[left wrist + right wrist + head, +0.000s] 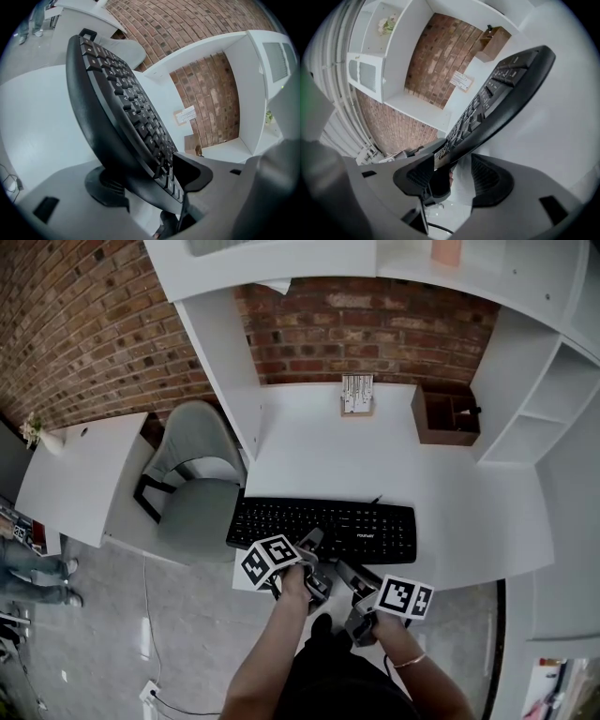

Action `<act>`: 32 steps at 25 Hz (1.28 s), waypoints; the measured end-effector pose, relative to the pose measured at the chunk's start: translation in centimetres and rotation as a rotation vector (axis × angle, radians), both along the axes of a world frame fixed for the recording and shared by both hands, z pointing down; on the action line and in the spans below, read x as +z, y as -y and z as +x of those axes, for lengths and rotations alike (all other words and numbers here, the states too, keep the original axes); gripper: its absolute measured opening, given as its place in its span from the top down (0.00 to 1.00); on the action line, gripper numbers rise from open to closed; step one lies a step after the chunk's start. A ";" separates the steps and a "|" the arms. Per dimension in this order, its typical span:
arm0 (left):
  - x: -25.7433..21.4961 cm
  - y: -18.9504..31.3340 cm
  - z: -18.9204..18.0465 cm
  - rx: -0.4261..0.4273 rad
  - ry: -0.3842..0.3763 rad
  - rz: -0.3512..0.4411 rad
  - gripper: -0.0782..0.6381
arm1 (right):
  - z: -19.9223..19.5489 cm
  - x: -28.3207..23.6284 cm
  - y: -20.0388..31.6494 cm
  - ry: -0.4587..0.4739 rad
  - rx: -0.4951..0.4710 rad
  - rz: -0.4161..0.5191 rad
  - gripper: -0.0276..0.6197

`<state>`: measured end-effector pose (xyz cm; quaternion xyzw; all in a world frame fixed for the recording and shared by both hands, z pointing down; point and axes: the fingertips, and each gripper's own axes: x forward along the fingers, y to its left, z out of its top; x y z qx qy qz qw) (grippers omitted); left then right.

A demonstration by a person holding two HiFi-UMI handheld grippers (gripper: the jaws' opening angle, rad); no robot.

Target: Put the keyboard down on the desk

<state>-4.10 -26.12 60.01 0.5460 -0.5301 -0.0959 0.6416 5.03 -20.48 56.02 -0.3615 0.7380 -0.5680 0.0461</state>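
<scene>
A black keyboard (323, 529) lies along the front edge of the white desk (375, 451). My left gripper (310, 542) is at its near edge, left of the middle, and in the left gripper view it (150, 183) is shut on the keyboard (122, 103), one pad on the keys and one under the base. To its right, my right gripper (349, 571) also reaches the near edge. In the right gripper view its jaws (457, 177) stand open around the keyboard (497, 101), with a gap showing between the right pad (490, 180) and the underside.
A brown wooden organiser (446, 413) and a small card stand (357, 395) sit at the back of the desk against the brick wall. A grey chair (192, 479) and a white side table (80, 474) are to the left. White shelves (553, 399) rise on the right.
</scene>
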 end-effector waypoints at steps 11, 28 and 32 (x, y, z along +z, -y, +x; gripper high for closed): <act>-0.1 -0.4 0.4 0.018 -0.006 0.019 0.49 | 0.0 -0.8 1.6 0.069 0.080 -0.011 0.61; -1.0 -6.6 -1.5 0.029 0.005 0.036 0.49 | 0.6 0.4 1.7 0.021 0.054 -0.021 0.61; -1.2 -6.3 -2.3 0.039 0.050 0.055 0.49 | 0.8 1.8 1.3 -0.001 0.053 -0.051 0.60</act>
